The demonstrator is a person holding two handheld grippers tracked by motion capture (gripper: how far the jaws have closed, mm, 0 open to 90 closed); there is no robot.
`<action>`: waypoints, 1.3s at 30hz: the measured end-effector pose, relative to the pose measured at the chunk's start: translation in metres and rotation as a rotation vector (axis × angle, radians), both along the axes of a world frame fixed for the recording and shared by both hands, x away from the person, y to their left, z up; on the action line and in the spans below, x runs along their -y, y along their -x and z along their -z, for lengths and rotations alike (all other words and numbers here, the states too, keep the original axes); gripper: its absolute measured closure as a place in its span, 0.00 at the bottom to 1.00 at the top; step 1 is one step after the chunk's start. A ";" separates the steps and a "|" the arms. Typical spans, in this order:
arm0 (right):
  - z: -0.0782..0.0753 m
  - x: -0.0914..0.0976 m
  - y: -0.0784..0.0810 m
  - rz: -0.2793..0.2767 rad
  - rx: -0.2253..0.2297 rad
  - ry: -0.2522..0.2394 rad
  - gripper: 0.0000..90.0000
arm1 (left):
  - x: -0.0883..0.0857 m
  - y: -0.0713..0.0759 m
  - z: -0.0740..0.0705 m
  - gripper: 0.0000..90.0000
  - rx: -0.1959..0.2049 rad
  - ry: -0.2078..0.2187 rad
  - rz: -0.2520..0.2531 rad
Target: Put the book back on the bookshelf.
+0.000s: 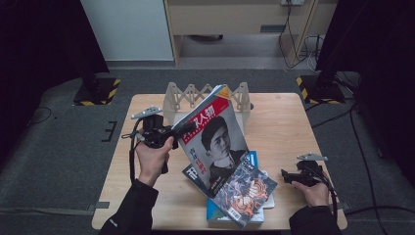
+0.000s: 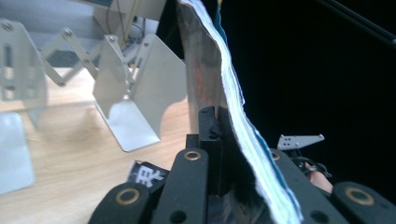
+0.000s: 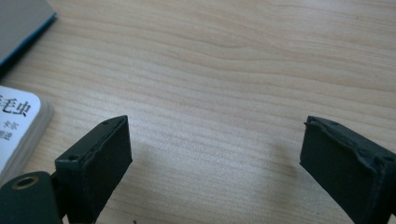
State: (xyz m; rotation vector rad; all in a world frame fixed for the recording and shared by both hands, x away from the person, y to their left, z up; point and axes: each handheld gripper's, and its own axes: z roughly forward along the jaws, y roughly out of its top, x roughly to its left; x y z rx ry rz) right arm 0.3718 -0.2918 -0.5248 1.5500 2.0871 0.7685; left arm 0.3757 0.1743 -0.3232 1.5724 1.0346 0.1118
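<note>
The left gripper point(image 1: 182, 130), clamped on one edge of the tilted magazine point(image 1: 213, 139) whose lower corner rests on the book pile point(image 1: 240, 196) beside it, may let it sag or slip, while the right gripper point(image 1: 285, 176) hovers apart over the counter point(image 1: 279, 122).

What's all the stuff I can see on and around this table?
magazine: one, red title with a portrait cover, lifted at a tilt above the table's middle
comic book: one, dark and colourful, on top of the stack
stack of books: several, blue and white, near front edge
bookstand: one, pale metal, expanding, at the back
table: one, light wood
left gripper: one, black, shut on the magazine's edge
right gripper: one, black, open, low over the table at right
</note>
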 end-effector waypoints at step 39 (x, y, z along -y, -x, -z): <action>0.014 0.002 0.003 -0.032 0.059 -0.040 0.03 | -0.097 -0.013 -0.055 0.95 0.112 -0.028 -0.299</action>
